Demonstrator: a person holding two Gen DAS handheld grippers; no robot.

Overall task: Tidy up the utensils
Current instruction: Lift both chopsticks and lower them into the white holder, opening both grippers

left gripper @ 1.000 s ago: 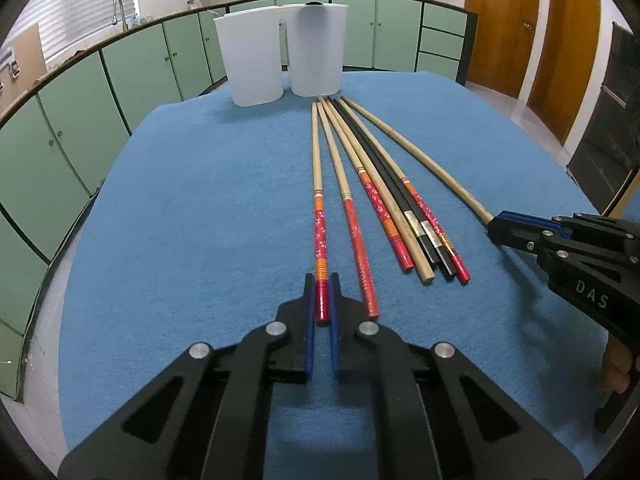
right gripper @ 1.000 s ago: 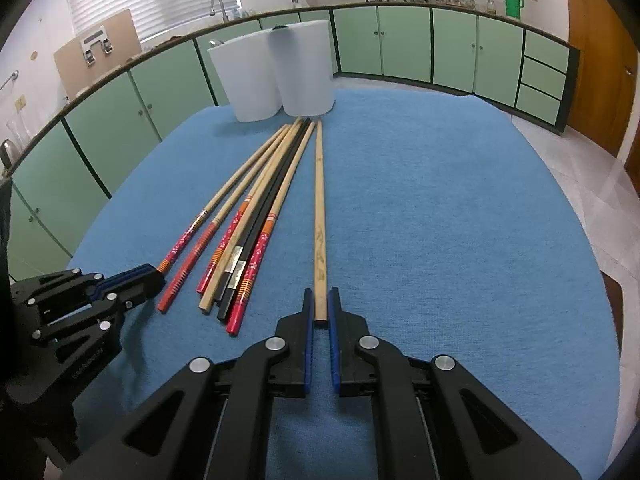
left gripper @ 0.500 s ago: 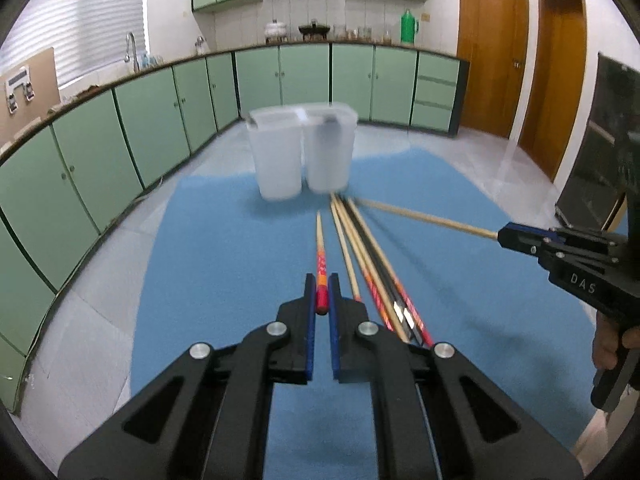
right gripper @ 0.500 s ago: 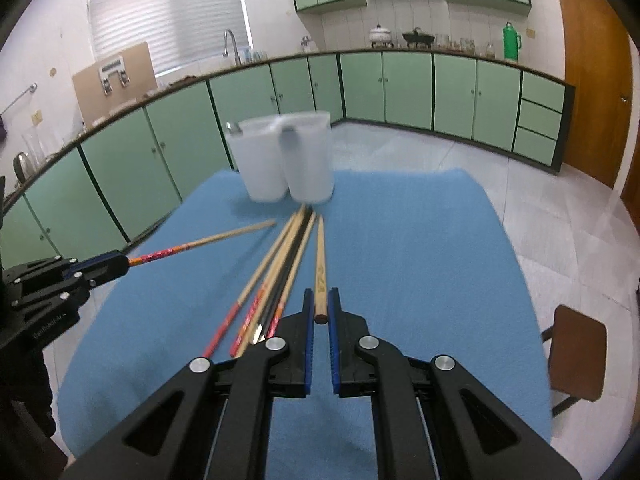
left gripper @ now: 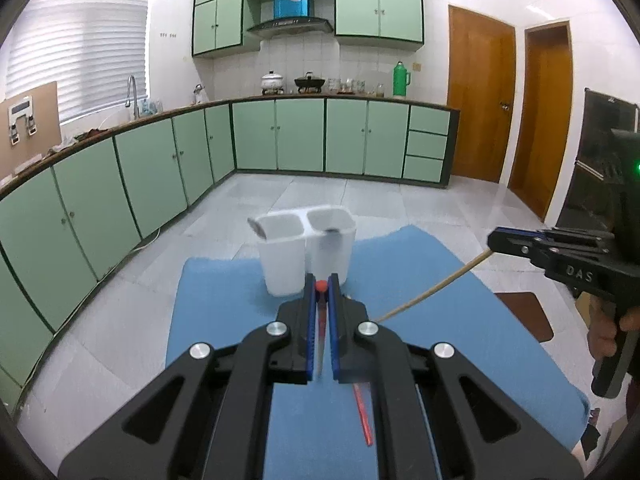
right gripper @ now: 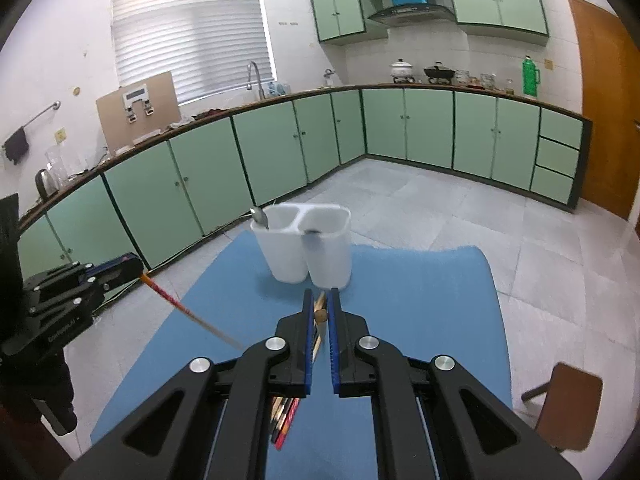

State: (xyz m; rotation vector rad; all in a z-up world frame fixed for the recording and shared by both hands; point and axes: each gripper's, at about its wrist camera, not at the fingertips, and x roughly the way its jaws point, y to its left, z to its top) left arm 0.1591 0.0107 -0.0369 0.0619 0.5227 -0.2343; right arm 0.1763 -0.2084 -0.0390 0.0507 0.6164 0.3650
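My left gripper [left gripper: 321, 286] is shut on a red-patterned chopstick [left gripper: 320, 286], held high above the blue table; it also shows in the right wrist view [right gripper: 176, 304], slanting down. My right gripper [right gripper: 320, 314] is shut on a plain wooden chopstick [right gripper: 320, 315], which shows in the left wrist view [left gripper: 436, 286]. A white two-compartment holder [left gripper: 306, 254] stands at the table's far end, ahead of both grippers [right gripper: 308, 246]. A spoon [right gripper: 260, 216] sticks out of its left compartment. Several chopsticks [right gripper: 286, 412] lie on the table, mostly hidden under my right gripper.
The blue table [left gripper: 224, 292] ends just behind the holder. One red chopstick [left gripper: 362, 416] lies beneath my left gripper. A brown stool [right gripper: 568, 404] stands to the right of the table. Green cabinets [right gripper: 280, 148] line the far walls.
Both grippers have risen well above the table, each lifting its chopstick off the cloth. The chopstick ends now hang in the air and the holder looks smaller.
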